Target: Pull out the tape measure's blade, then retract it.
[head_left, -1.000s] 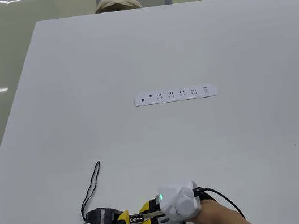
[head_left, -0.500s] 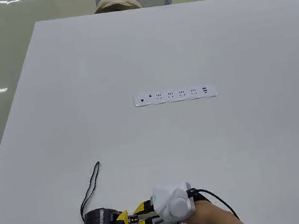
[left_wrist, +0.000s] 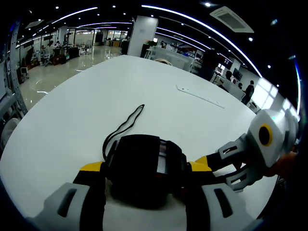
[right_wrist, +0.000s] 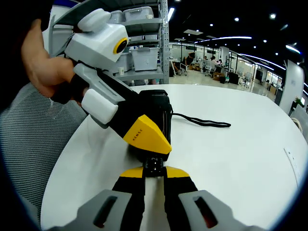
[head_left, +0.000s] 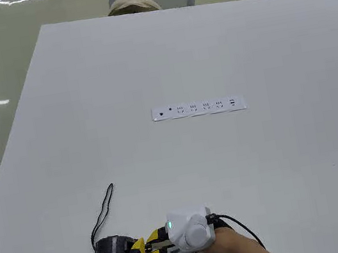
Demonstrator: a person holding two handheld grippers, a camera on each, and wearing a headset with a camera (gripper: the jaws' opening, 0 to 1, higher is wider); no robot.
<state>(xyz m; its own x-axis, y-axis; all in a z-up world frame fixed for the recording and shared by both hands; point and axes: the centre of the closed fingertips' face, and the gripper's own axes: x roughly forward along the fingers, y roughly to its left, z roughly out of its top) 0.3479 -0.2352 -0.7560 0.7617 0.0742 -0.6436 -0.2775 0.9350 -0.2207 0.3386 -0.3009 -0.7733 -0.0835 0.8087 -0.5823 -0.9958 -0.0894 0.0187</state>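
The black tape measure (head_left: 114, 246) lies at the table's near left edge, its wrist strap (head_left: 103, 209) trailing away from me. My left gripper (head_left: 126, 250) is shut on its body; in the left gripper view the case (left_wrist: 139, 154) sits clamped between both yellow-tipped jaws. My right gripper (head_left: 151, 247) faces it from the right, close in. In the right gripper view that gripper (right_wrist: 154, 171) is shut on the blade's end hook (right_wrist: 153, 165), right at the case (right_wrist: 156, 108). Almost no blade shows between them.
A white power strip (head_left: 198, 107) lies flat at mid-table, well beyond the grippers. The white table (head_left: 260, 169) stretches bare to the right and far side. A person's head (head_left: 132, 3) shows past the far edge. The table's left edge runs close by.
My right gripper has moved left toward the case with the hook in its jaws, and the exposed blade has shortened to almost nothing. The left gripper has stayed put.
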